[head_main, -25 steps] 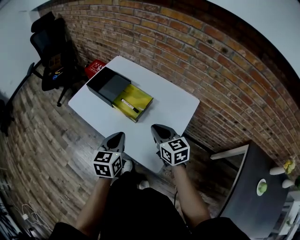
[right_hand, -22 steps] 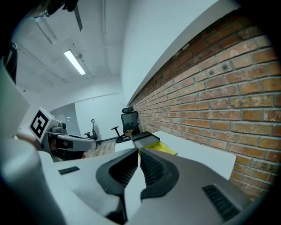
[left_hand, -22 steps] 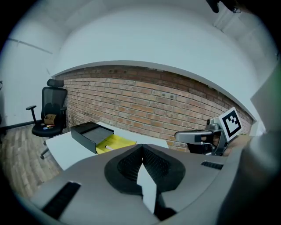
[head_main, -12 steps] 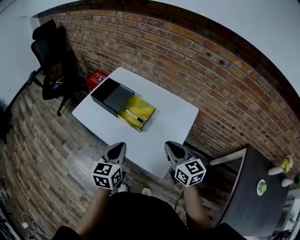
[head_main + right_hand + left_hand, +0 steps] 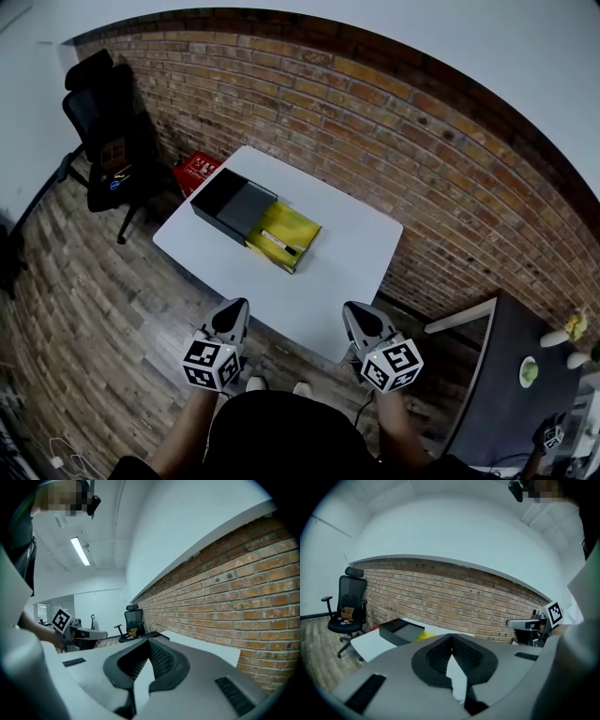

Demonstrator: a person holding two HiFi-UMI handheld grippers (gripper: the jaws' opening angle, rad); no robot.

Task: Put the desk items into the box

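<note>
Both claws had drawn back from the box toward the person. The left claw and right claw ended well short of the box, at the near edge of the white desk. The right claw's jaws had just closed the last bit with nothing between them. Only the head view showed the yellow tray slid out of the box on the side away from the office chair, with a pen lying in it. The left gripper view caught just a sliver of yellow beside the box's black sleeve, with the right claw's marker cube off to the box's right. The right gripper view gave mostly the brick wall and the chair. Each claw's own view showed its jaws meeting at the tip, closed tight and empty. Both forearms reached forward side by side, claws tipped slightly downward toward the box.
</note>
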